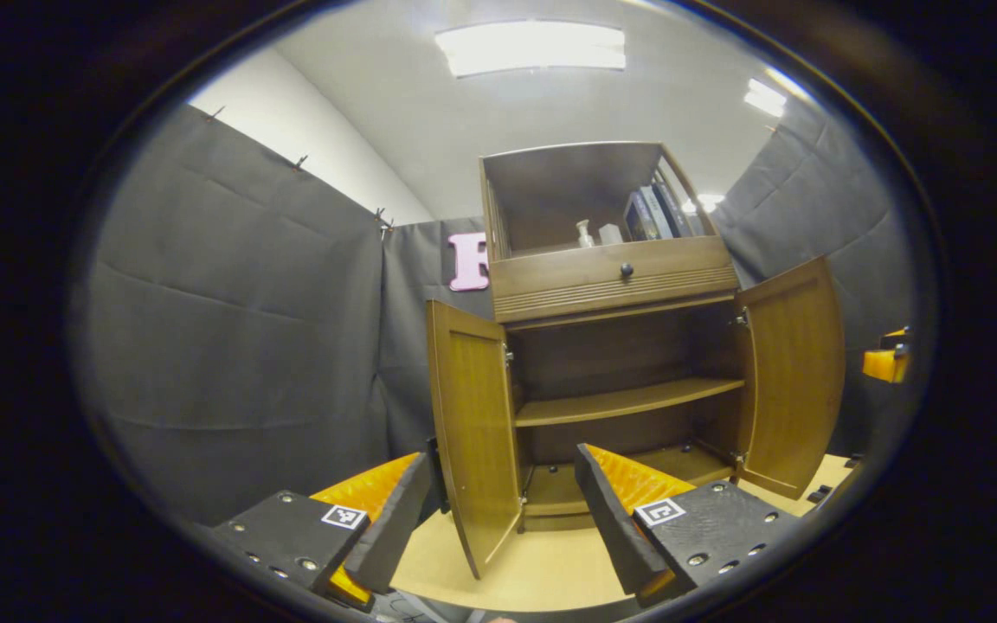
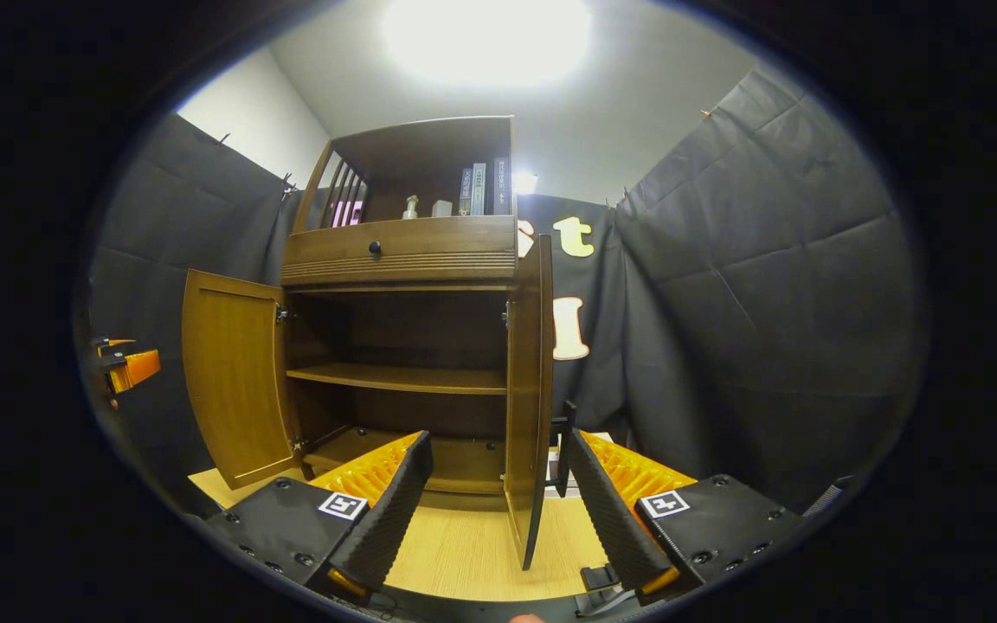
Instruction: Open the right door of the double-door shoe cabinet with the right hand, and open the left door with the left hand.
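Cabinet, brown wooden double-door shoe type, on light tabletop: left door and right door both swung wide. Left hand-held gripper and right hand-held gripper spread apart, empty. Risk: either door edge, seemingly between fingers, bumped on withdrawal.

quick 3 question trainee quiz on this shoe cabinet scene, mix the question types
1. True or false: both doors of the shoe cabinet are swung open.
2. What stands at the right end of the top shelf: A) books, B) shoes, C) a lamp?
3. Fill in: the left gripper has the left door edge showing between its fingers, and its jaws stand ____.

Key
1. True: left door and right door both stand out from the frame.
2. A
3. open; the right gripper likewise.
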### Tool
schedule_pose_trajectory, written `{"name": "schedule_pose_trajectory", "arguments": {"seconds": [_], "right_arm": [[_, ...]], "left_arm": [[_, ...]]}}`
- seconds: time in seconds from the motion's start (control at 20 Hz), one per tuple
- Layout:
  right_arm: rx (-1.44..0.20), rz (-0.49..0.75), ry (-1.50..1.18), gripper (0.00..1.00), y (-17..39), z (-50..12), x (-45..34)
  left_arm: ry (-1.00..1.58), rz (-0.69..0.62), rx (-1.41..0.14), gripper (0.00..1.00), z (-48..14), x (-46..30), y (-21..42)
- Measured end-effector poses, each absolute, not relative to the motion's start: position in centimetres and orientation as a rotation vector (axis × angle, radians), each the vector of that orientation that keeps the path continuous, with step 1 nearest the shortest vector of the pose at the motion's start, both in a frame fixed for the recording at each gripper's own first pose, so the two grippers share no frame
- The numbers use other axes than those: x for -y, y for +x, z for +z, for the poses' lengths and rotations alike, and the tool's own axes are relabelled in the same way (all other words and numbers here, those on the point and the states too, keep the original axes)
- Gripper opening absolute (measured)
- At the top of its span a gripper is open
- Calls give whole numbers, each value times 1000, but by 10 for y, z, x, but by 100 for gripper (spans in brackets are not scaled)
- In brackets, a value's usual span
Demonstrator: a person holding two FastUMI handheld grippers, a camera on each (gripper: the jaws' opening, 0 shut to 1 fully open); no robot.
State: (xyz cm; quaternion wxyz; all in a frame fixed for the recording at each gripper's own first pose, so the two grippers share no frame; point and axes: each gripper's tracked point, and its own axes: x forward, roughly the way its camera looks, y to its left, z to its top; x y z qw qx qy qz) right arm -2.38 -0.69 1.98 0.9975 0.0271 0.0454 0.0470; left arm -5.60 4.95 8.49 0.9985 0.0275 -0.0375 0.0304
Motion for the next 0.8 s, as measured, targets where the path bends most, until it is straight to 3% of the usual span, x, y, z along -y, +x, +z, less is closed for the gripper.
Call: {"name": "schedule_pose_trajectory", "arguments": {"seconds": [0.1,0.35,0.4,0.55,0.6,0.7,0.75,0.8], "right_arm": [[-90,95,57,99,-19,21,5],[-82,92,51,99,-11,22,3],[-80,88,51,94,-9,21,4],[-74,78,55,94,-3,21,5],[-73,73,56,99,-1,21,5],[-74,62,58,94,4,19,6],[-76,57,57,99,5,18,5],[-78,50,54,94,8,17,6]], "left_arm": [[53,58,76,99,85,-49,-54],[49,49,76,96,85,-48,-44],[47,45,76,96,84,-46,-41],[42,31,75,99,83,-43,-29],[41,22,76,99,83,-41,-25],[44,9,75,99,81,-38,-17],[47,3,74,99,79,-38,-13],[51,-4,74,99,77,-37,-8]]}}
